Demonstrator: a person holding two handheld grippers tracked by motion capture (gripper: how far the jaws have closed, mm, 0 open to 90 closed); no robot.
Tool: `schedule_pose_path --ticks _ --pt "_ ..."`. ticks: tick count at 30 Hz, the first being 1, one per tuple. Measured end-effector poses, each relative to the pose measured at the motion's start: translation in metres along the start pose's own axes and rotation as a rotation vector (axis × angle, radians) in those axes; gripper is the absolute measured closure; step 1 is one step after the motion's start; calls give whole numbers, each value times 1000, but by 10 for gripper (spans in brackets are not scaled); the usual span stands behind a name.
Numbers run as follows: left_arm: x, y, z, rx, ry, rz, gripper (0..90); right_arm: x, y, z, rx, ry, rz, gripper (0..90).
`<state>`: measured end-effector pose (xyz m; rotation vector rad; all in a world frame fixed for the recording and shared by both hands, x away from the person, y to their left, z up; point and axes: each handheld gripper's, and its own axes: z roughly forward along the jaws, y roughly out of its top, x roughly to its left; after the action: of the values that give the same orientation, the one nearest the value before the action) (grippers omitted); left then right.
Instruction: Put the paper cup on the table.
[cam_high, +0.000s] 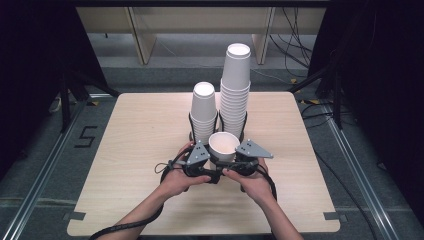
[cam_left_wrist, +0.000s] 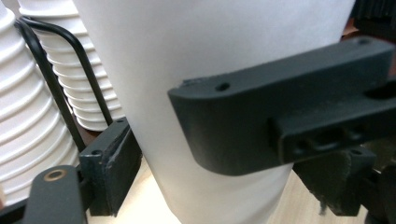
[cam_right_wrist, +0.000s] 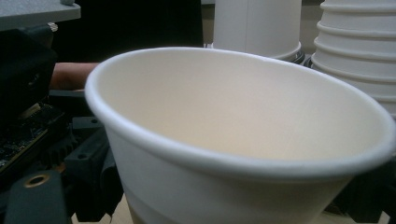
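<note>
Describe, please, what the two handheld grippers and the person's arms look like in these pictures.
Both the left gripper and the right gripper are black, each topped by a grey three-cornered plate. A black cable trails from each. The jaws are blocky black plastic with small round holes, a brass-coloured eyelet near the base. The forearms are bare, no sleeves visible.

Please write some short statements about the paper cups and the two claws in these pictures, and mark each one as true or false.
1. Two stacks of upside-down white paper cups stand on the light wooden table. True: a taller stack and a shorter stack.
2. The shorter stack is on the right in the high view. False: it is on the left.
3. The single white paper cup lies on its side. False: its mouth faces up.
4. The single cup sits between the left claw and the right claw. True.
5. The single cup holds dark liquid. False: it looks empty inside.
</note>
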<state>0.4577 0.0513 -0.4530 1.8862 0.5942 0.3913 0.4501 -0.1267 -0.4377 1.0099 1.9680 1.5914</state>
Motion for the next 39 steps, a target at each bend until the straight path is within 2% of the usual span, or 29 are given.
schedule_pose_path --ticks 4,6,7,9,18,20,25,27,28,29,37,39 --pt "0 0 -1 -8 9 9 199 0 0 0 5 3 6 104" --pt "0 1 -2 -12 14 1 201 1 0 0 21 2 23 55" --pt "1 1 -2 -12 17 4 201 1 0 1 16 20 29 29" --pt "1 1 -4 -13 19 9 202 1 -1 2 24 20 23 6" --pt "6 -2 -9 -11 46 -2 202 3 1 -1 23 41 64 4" --pt "7 -2 -10 -11 52 -1 202 2 1 -2 19 46 57 4" --pt "10 -3 -13 -16 68 -9 202 3 2 -5 14 51 82 4" --pt "12 -3 -14 -13 71 -8 202 2 2 -6 16 48 66 4" --pt "12 -3 -14 -17 73 -9 202 2 1 -7 7 45 84 4" --pt "13 -4 -14 -22 73 -10 201 1 1 -7 9 46 77 4" --pt "21 -8 -28 -21 132 -19 201 0 -1 -20 -1 50 75 4" --pt "25 -10 -34 -21 147 -18 202 -1 -2 -24 -2 36 78 4"
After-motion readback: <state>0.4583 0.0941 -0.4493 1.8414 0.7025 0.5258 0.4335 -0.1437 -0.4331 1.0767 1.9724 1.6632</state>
